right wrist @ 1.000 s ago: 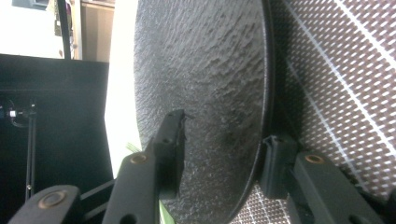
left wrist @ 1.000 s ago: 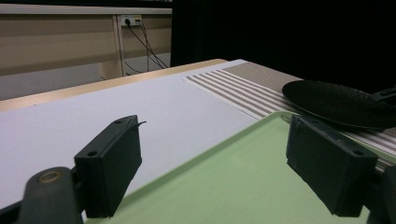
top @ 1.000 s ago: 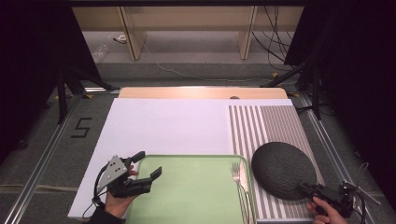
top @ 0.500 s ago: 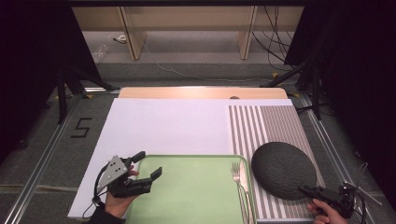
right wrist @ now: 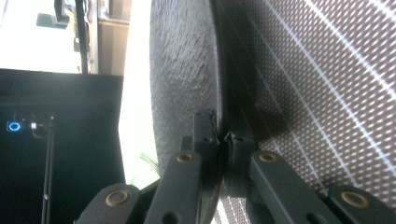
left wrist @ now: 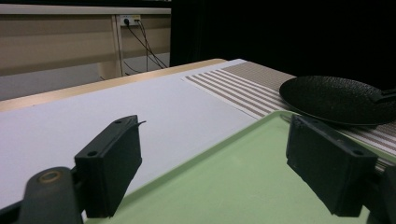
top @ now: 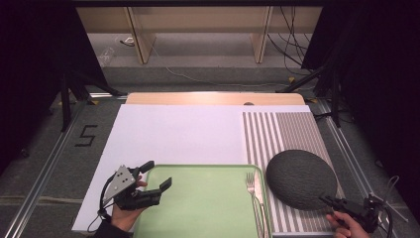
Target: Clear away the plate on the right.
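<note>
Dark grey, round, rough-textured plate (top: 301, 178) lies flat on the brown-and-white striped placemat (top: 287, 131) at the right of the table, just beside the right rim of the pale green plastic tray (top: 198, 203) and not on it. A silver metal fork (top: 253, 191) lies along the tray's right side. The right gripper (top: 329, 200), held in the person's right hand at the near right corner, has just been closing its jaws, and in the right gripper view they pinch the plate's near rim (right wrist: 215, 93) between them, one jaw above the edge and one below. So the grasp looks made, but the plate rests on the mat, not lifted. The left gripper (top: 154, 174) hovers at the tray's left edge with its jaws standing wide apart and nothing between them; in the left gripper view the tray (left wrist: 243, 186) stretches bare ahead of them. As I judge it, the work is at an early stage: the plate is gripped, and lifting it, carrying it across and setting it down, likely on the tray, remain to be done.
</note>
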